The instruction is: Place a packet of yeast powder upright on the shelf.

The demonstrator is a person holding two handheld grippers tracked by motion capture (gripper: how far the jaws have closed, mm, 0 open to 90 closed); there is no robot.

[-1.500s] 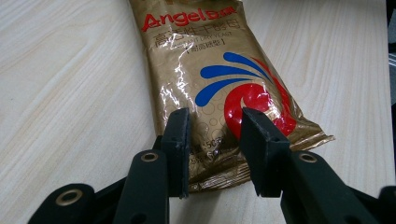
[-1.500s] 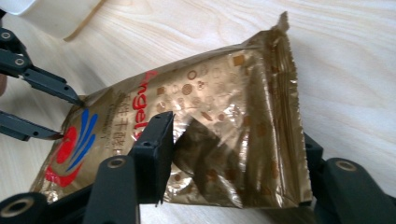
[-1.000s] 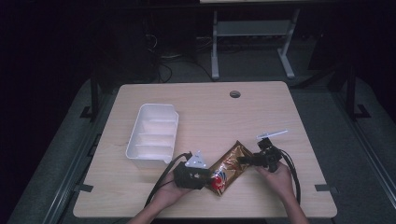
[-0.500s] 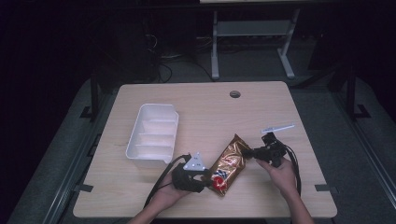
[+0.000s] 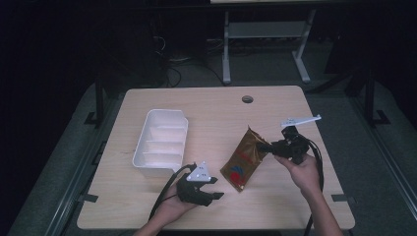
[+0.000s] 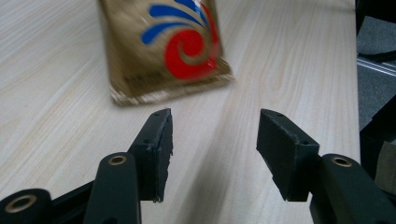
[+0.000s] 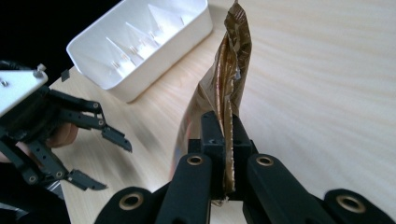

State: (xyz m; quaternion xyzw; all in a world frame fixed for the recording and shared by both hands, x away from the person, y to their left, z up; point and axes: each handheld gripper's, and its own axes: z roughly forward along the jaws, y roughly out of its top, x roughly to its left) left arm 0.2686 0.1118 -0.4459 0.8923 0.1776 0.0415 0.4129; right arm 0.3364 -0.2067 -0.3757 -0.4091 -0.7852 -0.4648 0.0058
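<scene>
The right claw (image 7: pixel 223 140) pinches the gold snack bag's (image 5: pixel 244 160) edge, now lifted higher than before. The left claw (image 6: pixel 214 154), just opening, stands half wide with nothing between it, the bag's lower end just ahead above the bench (image 5: pixel 211 113).

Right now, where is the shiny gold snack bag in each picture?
High view: the snack bag is right of centre, its edge pinched by the right gripper.
Left gripper view: top centre, beyond the open jaws, at.
Right gripper view: centre, edge-on, clamped between the jaws, at.
Shared landmark: the white tray.
</scene>
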